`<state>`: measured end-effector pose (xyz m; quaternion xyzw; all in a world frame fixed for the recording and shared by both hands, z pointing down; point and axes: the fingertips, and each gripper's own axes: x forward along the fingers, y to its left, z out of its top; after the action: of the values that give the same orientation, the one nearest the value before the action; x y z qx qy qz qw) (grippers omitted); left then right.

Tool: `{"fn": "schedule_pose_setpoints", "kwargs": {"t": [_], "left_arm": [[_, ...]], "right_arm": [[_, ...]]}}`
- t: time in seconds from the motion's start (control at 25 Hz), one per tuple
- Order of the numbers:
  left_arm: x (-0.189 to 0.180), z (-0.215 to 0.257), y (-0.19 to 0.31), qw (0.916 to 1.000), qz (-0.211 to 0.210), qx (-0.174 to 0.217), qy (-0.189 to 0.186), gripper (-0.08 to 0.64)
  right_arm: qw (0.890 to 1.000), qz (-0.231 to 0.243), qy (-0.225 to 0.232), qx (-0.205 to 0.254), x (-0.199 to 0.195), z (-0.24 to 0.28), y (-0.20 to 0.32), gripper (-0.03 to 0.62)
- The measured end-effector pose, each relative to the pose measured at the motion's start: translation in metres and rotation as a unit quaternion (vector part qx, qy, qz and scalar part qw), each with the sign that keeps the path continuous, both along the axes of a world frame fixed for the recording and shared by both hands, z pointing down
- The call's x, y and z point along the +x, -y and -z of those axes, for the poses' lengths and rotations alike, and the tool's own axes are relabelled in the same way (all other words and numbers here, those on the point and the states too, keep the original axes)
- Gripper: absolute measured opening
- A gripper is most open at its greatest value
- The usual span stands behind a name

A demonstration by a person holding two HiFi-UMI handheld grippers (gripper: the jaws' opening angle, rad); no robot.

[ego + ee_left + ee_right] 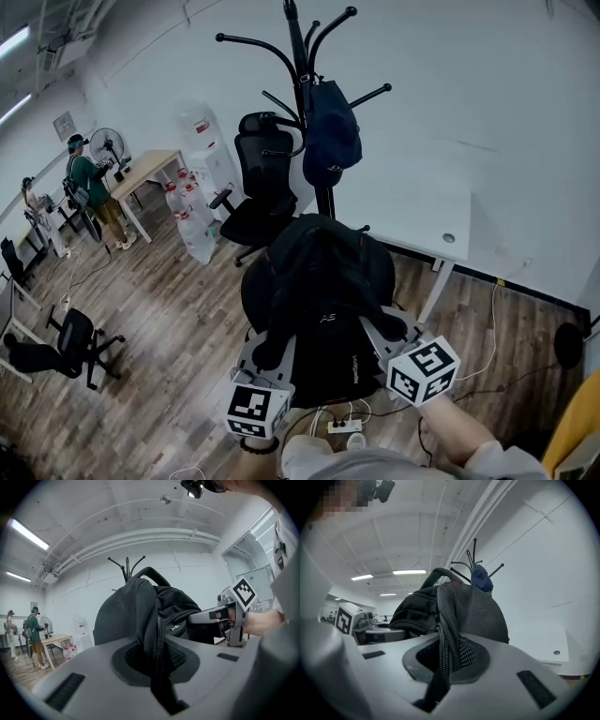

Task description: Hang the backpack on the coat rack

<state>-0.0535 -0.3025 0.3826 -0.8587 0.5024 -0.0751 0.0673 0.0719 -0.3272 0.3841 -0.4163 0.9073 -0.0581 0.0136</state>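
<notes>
A black backpack [323, 291] hangs in the air between my two grippers, held up in front of the black coat rack [302, 84]. My left gripper [272, 352] is shut on one shoulder strap [149, 634]. The right gripper [386, 328] is shut on the other strap [447, 641]. Both jaws pinch the webbing tight. The rack [474, 557] stands behind the pack, with a dark blue bag [330, 131] hanging on one of its hooks. In the left gripper view the rack's top prongs [126, 564] show just over the backpack [140, 611].
A black office chair [258, 183] stands left of the rack, with water bottles [192, 220] beside it. A white desk [427, 220] sits to the right against the wall. A person [92, 187] stands at a wooden table far left. A power strip [344, 427] lies below on the floor.
</notes>
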Motion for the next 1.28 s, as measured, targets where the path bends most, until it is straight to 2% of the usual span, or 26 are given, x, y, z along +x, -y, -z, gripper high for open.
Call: {"fn": "schedule_pose_setpoints", "kwargs": {"t": [0.44, 0.6, 1.08, 1.28], "left_arm": [[-0.022, 0.044, 0.043, 0.9994, -0.009, 0.035, 0.002, 0.034], [-0.035, 0.059, 0.061, 0.9987, -0.028, 0.043, 0.001, 0.034], [-0.071, 0.131, 0.112, 0.9906, -0.090, 0.103, -0.003, 0.034], [-0.080, 0.143, 0.135, 0.9881, -0.110, 0.108, -0.007, 0.034]], "right_arm": [[1.000, -0.014, 0.005, 0.013, -0.021, 0.040, 0.040, 0.032], [0.999, -0.030, 0.004, 0.016, -0.033, 0.055, 0.054, 0.032], [0.994, -0.090, 0.009, 0.064, -0.067, 0.124, 0.090, 0.034], [0.991, -0.114, 0.007, 0.072, -0.076, 0.137, 0.107, 0.034]]}}
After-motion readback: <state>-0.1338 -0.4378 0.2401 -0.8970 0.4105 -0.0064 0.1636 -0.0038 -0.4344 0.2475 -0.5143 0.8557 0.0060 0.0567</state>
